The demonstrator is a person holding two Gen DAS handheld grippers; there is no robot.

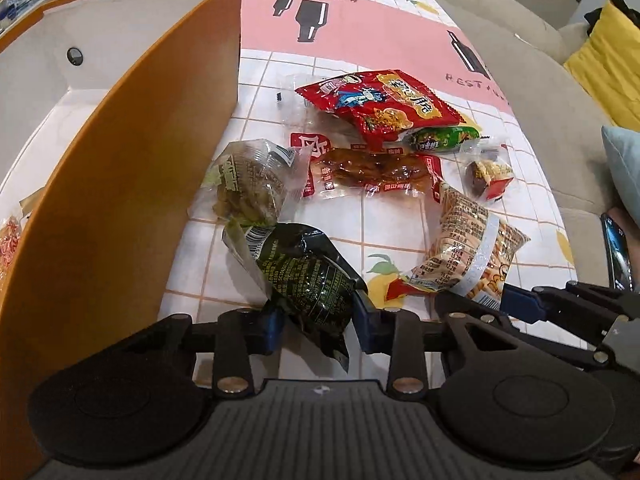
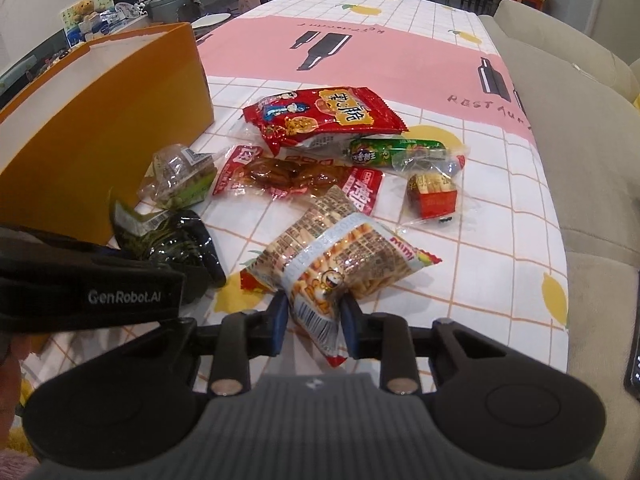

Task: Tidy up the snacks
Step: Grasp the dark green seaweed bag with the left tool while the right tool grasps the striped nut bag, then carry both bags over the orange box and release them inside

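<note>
Now each gripper pinches its packet: left gripper (image 1: 318, 320) dark packet (image 1: 308, 276), right gripper (image 2: 314, 326) striped packet (image 2: 340, 260).

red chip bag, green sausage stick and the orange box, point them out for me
red chip bag (image 2: 324, 118): right wrist view, middle of its printed front.
green sausage stick (image 2: 396, 151): right wrist view, middle of the green wrapper.
orange box (image 1: 132, 184): left wrist view, its orange outer side wall.

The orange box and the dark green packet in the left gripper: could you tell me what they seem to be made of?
The orange box looks like stiff matte cardboard: flat walls, a thin pale cut edge, a white inside. The dark green packet, pinched in the left gripper, looks like glossy plastic film, possibly foil-lined: it crinkles and shows sharp highlights.
</note>
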